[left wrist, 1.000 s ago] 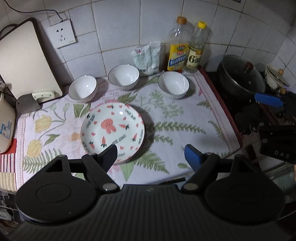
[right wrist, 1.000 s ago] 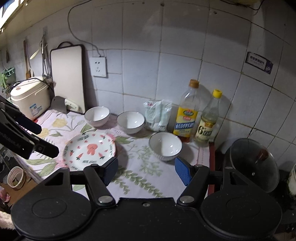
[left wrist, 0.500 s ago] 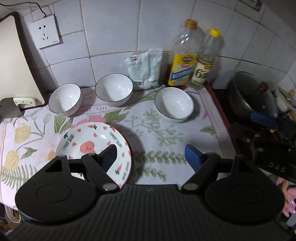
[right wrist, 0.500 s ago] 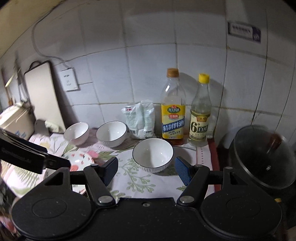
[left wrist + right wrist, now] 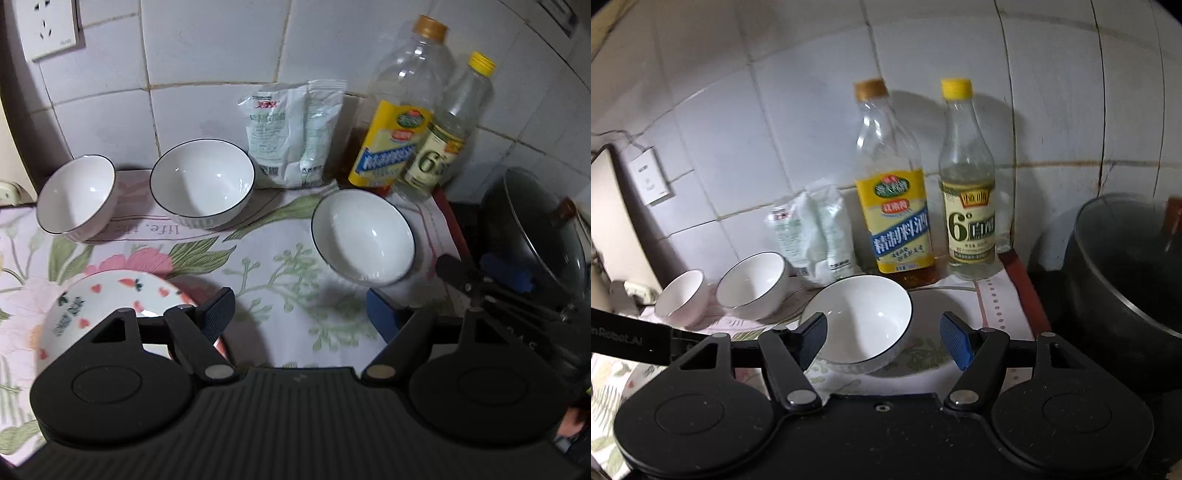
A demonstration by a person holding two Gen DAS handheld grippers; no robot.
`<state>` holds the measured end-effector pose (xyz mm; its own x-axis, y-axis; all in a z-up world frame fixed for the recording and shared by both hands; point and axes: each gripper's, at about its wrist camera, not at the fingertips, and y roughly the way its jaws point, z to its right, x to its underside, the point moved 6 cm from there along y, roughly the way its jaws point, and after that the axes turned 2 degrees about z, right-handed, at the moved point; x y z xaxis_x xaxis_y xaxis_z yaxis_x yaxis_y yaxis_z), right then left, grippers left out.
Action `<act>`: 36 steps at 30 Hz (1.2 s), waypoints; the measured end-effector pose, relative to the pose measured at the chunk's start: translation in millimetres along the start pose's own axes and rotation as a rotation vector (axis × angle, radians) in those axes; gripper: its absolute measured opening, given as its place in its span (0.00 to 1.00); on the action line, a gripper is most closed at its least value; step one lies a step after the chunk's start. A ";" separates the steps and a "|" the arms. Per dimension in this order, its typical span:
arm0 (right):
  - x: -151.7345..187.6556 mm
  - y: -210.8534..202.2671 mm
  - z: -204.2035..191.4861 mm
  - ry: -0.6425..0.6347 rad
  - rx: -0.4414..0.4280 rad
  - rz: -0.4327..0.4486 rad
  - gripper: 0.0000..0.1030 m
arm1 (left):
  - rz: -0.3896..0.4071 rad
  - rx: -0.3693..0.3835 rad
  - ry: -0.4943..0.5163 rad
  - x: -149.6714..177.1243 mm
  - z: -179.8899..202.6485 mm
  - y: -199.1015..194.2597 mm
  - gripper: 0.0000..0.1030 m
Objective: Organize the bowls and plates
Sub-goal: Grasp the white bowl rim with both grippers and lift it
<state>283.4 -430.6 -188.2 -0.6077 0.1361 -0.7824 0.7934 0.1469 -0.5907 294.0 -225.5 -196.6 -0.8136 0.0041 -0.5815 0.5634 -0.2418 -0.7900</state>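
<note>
Your left gripper [image 5: 301,306]: jaws closing, nothing between them, above the floral cloth [image 5: 280,280] beside the carrot-print plate [image 5: 110,299] at its near left. Your right gripper [image 5: 882,338]: jaws spread, straddling the right white bowl [image 5: 864,317] without touching. Two more white bowls [image 5: 201,184] [image 5: 75,197] along the cloth's back edge
</note>
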 end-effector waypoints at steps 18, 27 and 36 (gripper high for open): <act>20.9 83.3 34.3 0.193 -0.051 -0.192 0.30 | -0.062 0.036 -0.146 0.8 9.4 94.7 0.45; 17.2 88.7 29.4 0.235 -0.047 -0.276 0.21 | -0.056 0.044 -0.114 -2.0 21.9 98.6 0.19; 10.2 70.3 14.8 0.157 -0.018 -0.293 0.21 | -0.046 0.015 -0.089 5.3 24.6 80.7 0.18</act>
<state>333.5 -433.3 -240.6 -0.8092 0.2344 -0.5387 0.5839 0.2197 -0.7815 331.5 -268.8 -258.6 -0.8488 -0.0708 -0.5240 0.5230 -0.2582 -0.8123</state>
